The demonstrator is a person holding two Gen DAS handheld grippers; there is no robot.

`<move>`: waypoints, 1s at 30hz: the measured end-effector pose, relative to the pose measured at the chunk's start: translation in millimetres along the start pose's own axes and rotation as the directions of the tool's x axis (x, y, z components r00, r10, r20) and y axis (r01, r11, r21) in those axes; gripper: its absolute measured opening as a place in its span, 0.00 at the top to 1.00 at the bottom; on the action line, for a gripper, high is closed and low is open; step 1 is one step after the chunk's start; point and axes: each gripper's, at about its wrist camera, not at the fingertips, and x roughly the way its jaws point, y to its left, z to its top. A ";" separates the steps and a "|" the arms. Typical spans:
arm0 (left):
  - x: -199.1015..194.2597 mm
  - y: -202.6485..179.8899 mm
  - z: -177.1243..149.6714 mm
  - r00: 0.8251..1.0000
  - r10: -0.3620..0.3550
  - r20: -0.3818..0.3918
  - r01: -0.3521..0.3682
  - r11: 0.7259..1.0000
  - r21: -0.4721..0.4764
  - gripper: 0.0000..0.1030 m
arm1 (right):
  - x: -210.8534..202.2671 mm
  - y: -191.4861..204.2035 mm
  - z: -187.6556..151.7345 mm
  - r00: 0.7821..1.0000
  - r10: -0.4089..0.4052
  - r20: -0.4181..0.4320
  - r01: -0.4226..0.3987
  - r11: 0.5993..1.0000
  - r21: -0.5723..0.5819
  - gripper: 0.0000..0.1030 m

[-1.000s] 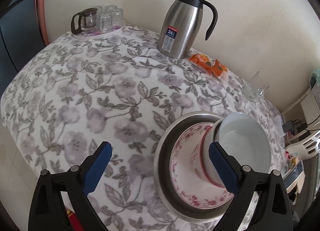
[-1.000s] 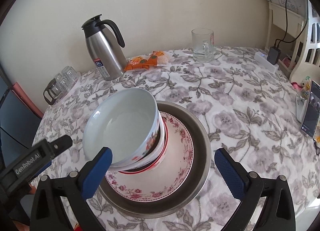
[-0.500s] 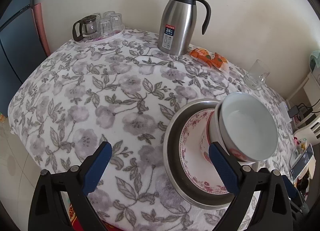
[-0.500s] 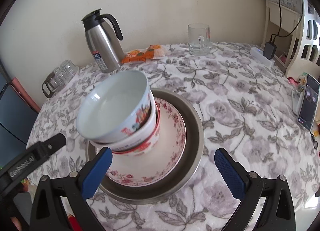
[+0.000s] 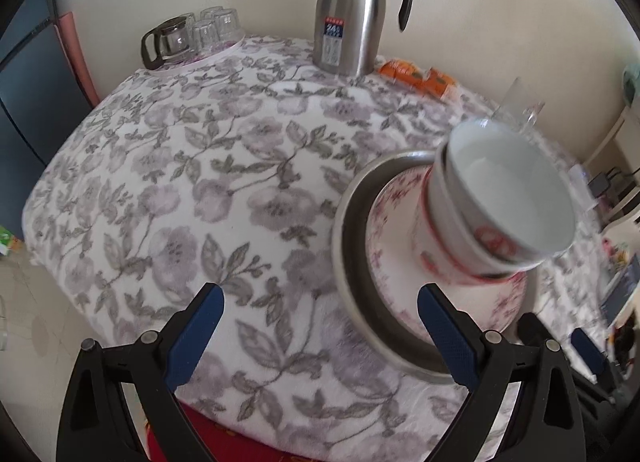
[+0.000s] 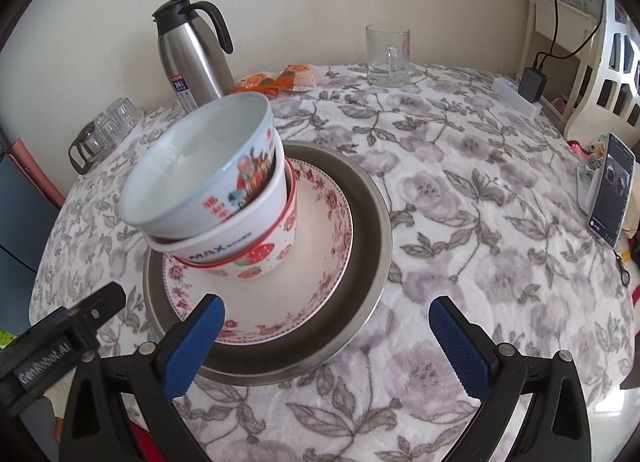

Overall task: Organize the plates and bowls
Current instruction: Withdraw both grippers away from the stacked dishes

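Three nested bowls (image 6: 216, 198) stand tilted on a floral plate (image 6: 320, 262), which lies in a steel pan (image 6: 368, 246) on the flowered tablecloth. The stack also shows in the left wrist view (image 5: 492, 218), on the plate (image 5: 392, 230) in the pan (image 5: 352, 262). My left gripper (image 5: 320, 338) is open and empty, near the table's front edge, left of the pan. My right gripper (image 6: 326, 342) is open and empty, just in front of the pan's near rim. The left gripper's body (image 6: 60, 346) shows at the right wrist view's lower left.
A steel thermos jug (image 6: 192, 54), orange snack packets (image 6: 276, 80) and a glass mug (image 6: 388, 54) stand at the back. A tray of glasses with a small teapot (image 5: 188, 38) is at the back left. A phone (image 6: 610, 190) leans at the right edge.
Both grippers have drawn back toward the table's front edge and risen a little; the bowl stack looks farther off. The dishes have not moved.
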 end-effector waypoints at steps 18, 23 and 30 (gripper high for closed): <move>12.1 -1.8 -18.0 0.997 0.050 -0.063 -0.048 0.998 0.040 0.05 | 9.4 -8.6 -16.9 0.999 -0.028 -0.029 0.027 0.999 -0.017 0.00; 12.3 -1.7 -20.8 0.996 0.052 -0.071 -0.049 0.998 0.046 0.05 | 9.6 -12.9 -20.3 0.999 -0.034 -0.033 0.034 0.999 -0.017 0.00; 13.1 0.0 -22.4 0.995 0.051 -0.084 -0.048 0.998 0.046 0.05 | 9.7 -14.8 -22.0 0.999 -0.038 -0.034 0.037 0.999 -0.020 0.00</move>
